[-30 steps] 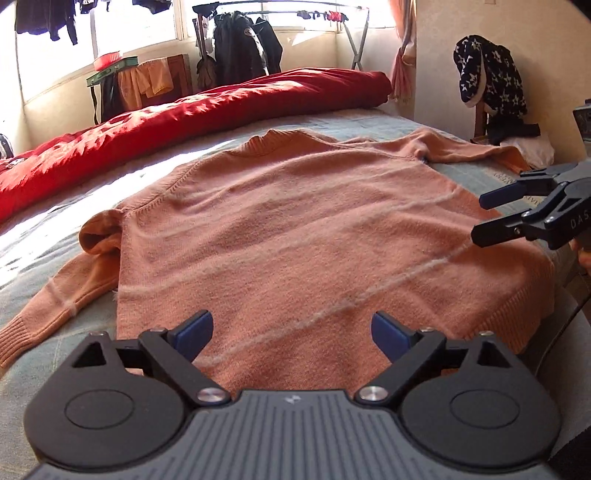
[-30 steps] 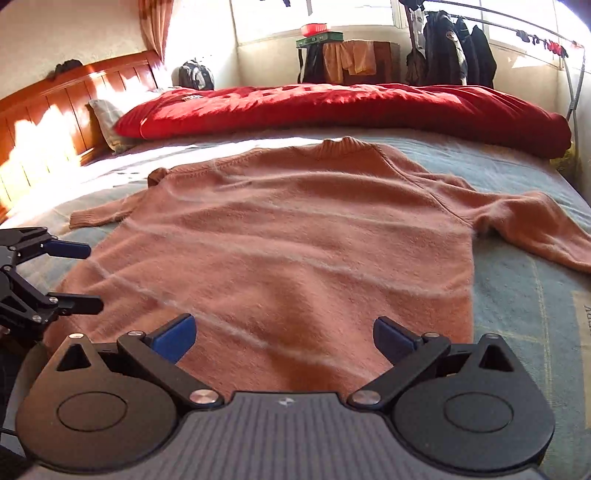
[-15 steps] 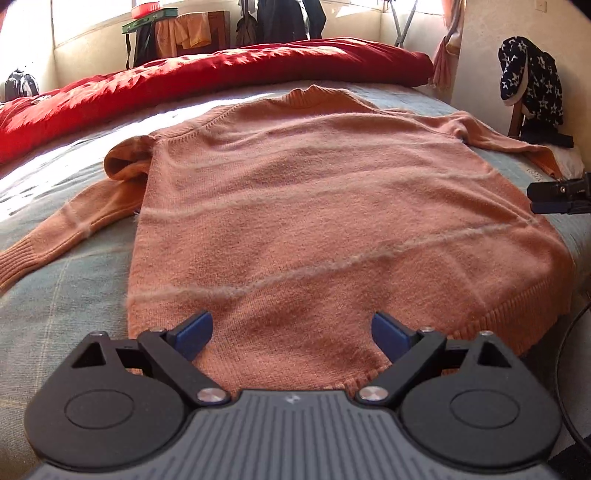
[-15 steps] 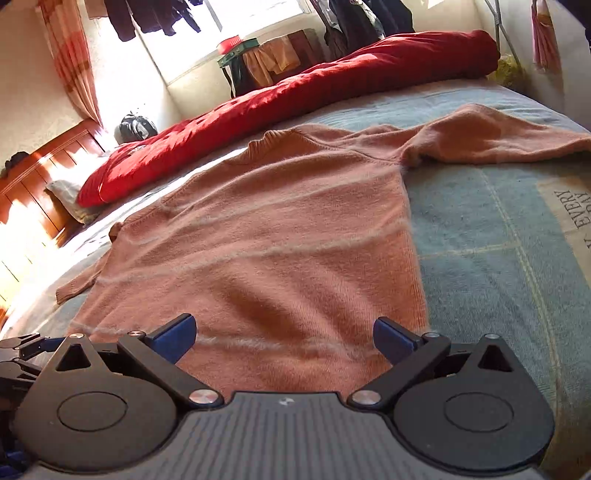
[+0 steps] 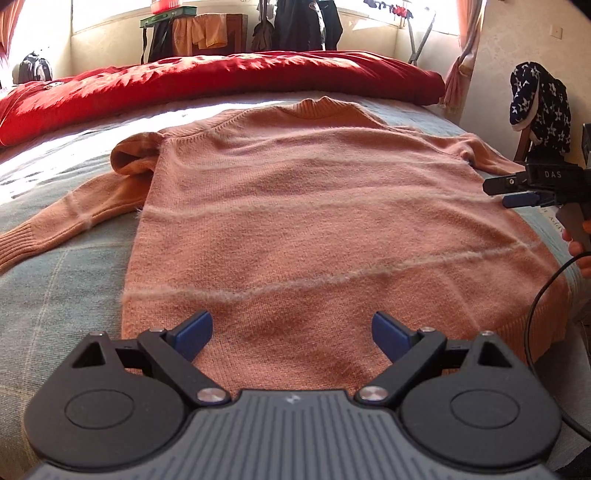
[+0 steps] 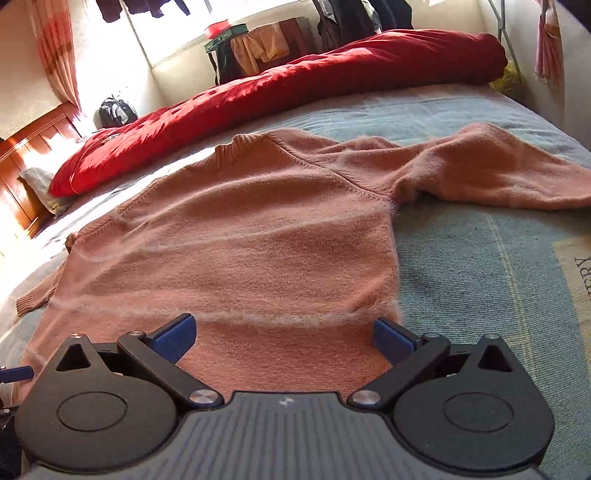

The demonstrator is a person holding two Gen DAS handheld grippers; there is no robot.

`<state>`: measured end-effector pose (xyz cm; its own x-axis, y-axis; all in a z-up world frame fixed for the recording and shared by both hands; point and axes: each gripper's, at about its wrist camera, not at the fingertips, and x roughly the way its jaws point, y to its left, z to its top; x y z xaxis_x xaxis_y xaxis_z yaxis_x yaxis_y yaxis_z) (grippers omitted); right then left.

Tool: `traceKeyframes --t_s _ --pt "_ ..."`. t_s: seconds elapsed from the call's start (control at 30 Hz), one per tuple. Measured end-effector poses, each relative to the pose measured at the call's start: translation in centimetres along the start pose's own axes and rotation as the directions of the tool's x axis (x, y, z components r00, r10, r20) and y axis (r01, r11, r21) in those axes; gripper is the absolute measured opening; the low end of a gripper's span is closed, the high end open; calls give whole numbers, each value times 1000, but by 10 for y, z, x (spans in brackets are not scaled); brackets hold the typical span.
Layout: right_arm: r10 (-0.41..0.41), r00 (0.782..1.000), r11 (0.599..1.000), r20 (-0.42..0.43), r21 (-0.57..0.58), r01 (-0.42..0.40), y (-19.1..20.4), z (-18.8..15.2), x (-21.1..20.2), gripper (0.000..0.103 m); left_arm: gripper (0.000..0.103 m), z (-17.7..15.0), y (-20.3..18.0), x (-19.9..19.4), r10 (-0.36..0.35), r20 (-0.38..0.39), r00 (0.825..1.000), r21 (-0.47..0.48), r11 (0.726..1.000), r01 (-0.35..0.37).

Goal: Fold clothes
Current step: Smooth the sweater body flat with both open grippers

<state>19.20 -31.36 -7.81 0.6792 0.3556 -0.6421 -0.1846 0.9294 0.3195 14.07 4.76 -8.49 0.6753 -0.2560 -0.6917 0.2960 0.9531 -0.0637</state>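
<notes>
An orange knitted sweater (image 5: pixel 317 206) (image 6: pixel 258 236) with pale stripes lies flat on the bed, collar away from me and both sleeves spread out. Just above its hem hovers my left gripper (image 5: pixel 291 332), open and holding nothing. My right gripper (image 6: pixel 284 334) is open too, over the sweater's lower right side, its right finger near the side seam. In the left wrist view the right gripper (image 5: pixel 517 192) shows side-on at the sweater's right edge, with a hand on its handle. A blue fingertip (image 6: pixel 14 373) of the left gripper peeks in at the far left of the right wrist view.
The bed has a grey-blue checked cover (image 5: pixel 55 280) (image 6: pixel 480 258). A rolled red duvet (image 5: pixel 221 85) (image 6: pixel 295 88) lies along the far side. A wooden headboard (image 6: pixel 22 177) is at the left. Clothes hang on a rack (image 5: pixel 303 22), and a starred garment (image 5: pixel 535 99) hangs at the right.
Both grippers shifted their view: the left swung to face the sweater's middle, and the right moved lower and right toward the sweater's right side. Both stayed open.
</notes>
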Motion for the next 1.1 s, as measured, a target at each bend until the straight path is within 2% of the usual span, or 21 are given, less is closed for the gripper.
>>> traceKeyframes --t_s 0.1,0.17,0.23,0.4,0.63,0.73,0.8,0.93,1.1 --pt "92 996 996 -8 9 -92 18 -14 -8 103 93 0 1 1 -9 -2 1000 6 1000 9" --pt "76 997 997 -7 0 -76 22 -20 -7 103 93 -6 -1 8 12 -42 999 18 1000 -12" --pt "60 998 998 -5 -10 -60 25 -27 -6 103 94 -14 -2 4 13 -37 999 45 999 -11" --pt "19 1000 999 0 -33 -19 34 -44 -2 103 95 -20 6 -18 -23 -63 998 39 999 26" --pt "-37 999 996 12 -75 38 46 -65 2 103 96 15 1 -9 -63 37 997 41 997 61" --pt "-50 999 993 12 -103 51 48 -69 1 103 96 10 -5 12 -36 -40 999 18 999 37" --pt "-56 998 991 10 -120 57 50 -71 0 103 96 -6 -9 13 -9 -54 999 22 1000 10" --pt "-67 998 990 17 -124 68 51 -72 1 103 99 -27 -8 -8 -27 -57 998 34 999 29" --pt "-73 997 988 24 -131 75 52 -73 0 103 99 -17 1 -32 -17 -38 999 69 997 20"
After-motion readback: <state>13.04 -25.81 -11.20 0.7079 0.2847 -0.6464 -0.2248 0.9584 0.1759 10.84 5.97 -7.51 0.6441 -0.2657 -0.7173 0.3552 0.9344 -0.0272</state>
